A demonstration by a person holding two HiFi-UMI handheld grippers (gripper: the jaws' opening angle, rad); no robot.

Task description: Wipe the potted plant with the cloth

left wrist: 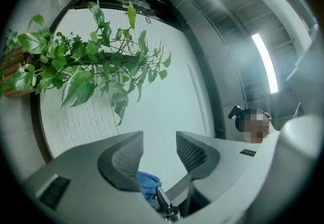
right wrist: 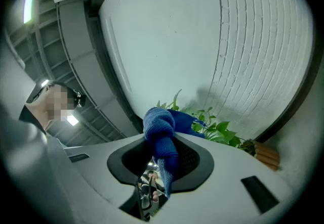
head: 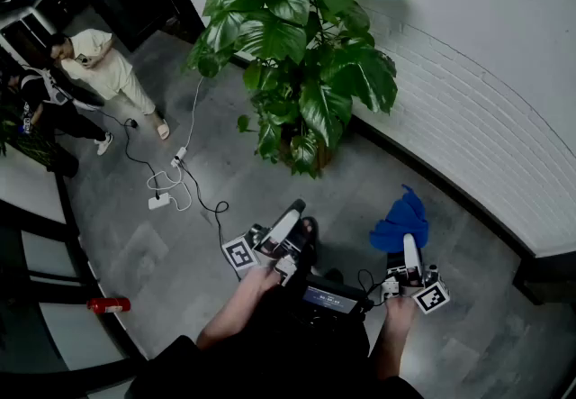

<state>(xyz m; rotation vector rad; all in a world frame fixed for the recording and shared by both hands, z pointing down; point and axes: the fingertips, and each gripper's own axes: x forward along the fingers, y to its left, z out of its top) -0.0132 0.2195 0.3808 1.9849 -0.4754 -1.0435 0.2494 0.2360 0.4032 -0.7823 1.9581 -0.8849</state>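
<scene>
Nearest, the person's left hand-held gripper [head: 300, 215] points up and away with its grey jaws partly open, a clear gap between the ribbed pads and nothing in it. To its right, the right hand-held gripper [head: 407, 242] has its jaws closed on the bunched blue knitted cloth [head: 401, 222], which bulges out past the jaw tips; in the right gripper view the cloth [right wrist: 161, 132] fills the space between the pads and a strip of it hangs down. Both grippers are held over the grey tiled floor [head: 135, 244], well apart from the plant.

Left of the grippers a small red cylinder [head: 108, 304] lies near a dark rail, and farther out a white power strip with looped cables [head: 162, 199] sits on the floor.

Beyond, the large-leaved green potted plant [head: 297, 46] stands against the curved white brick wall [head: 468, 100], its brown pot mostly hidden under the leaves.

Farthest, at the left, a person in light clothes [head: 101, 66] stands beside a person in dark clothes [head: 45, 104].
</scene>
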